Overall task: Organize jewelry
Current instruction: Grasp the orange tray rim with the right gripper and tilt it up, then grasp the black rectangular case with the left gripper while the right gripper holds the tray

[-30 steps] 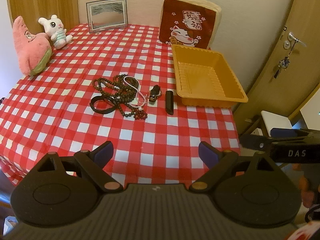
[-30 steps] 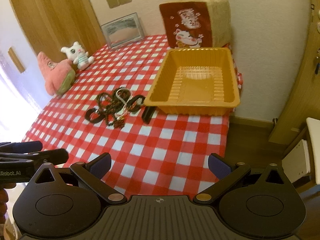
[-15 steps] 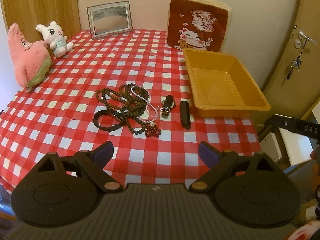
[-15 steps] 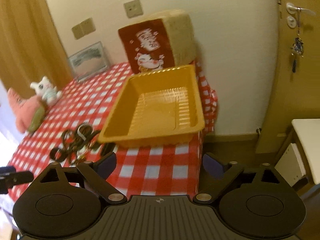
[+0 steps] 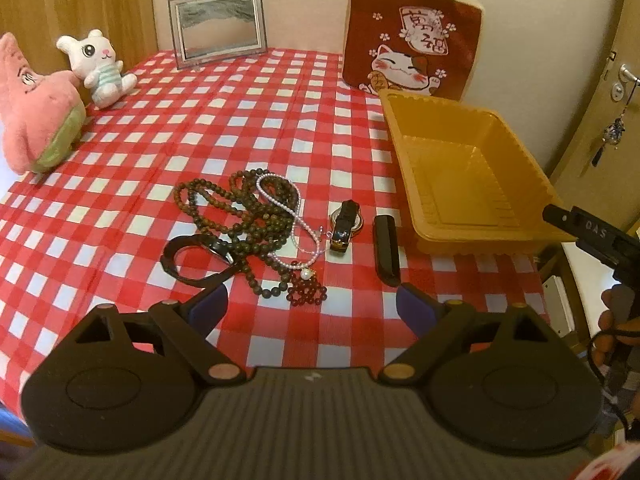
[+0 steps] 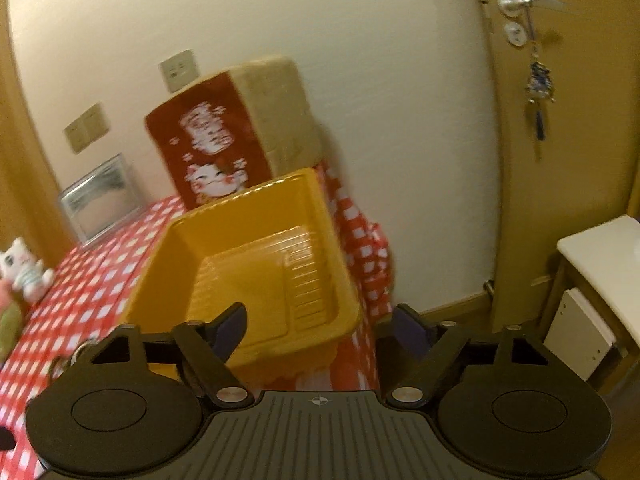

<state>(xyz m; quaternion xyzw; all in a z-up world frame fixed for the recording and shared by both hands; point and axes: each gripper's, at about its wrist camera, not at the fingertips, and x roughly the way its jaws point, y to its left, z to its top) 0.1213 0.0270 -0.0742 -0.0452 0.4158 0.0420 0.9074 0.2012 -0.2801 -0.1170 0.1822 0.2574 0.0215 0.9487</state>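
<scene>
Beside the jewelry pile (image 5: 260, 224) sits the orange tray (image 5: 516, 148) — bare inside.

Checked tablecloth (image 5: 240, 92) carries a pink plush (image 5: 36, 120), a white bunny (image 5: 98, 66) beside it, a frame (image 5: 218, 26) and a cat cushion (image 5: 412, 40) at the wall. Charm (image 6: 540, 84), possibly keys, hangs from the door handle (image 6: 520, 2).
</scene>
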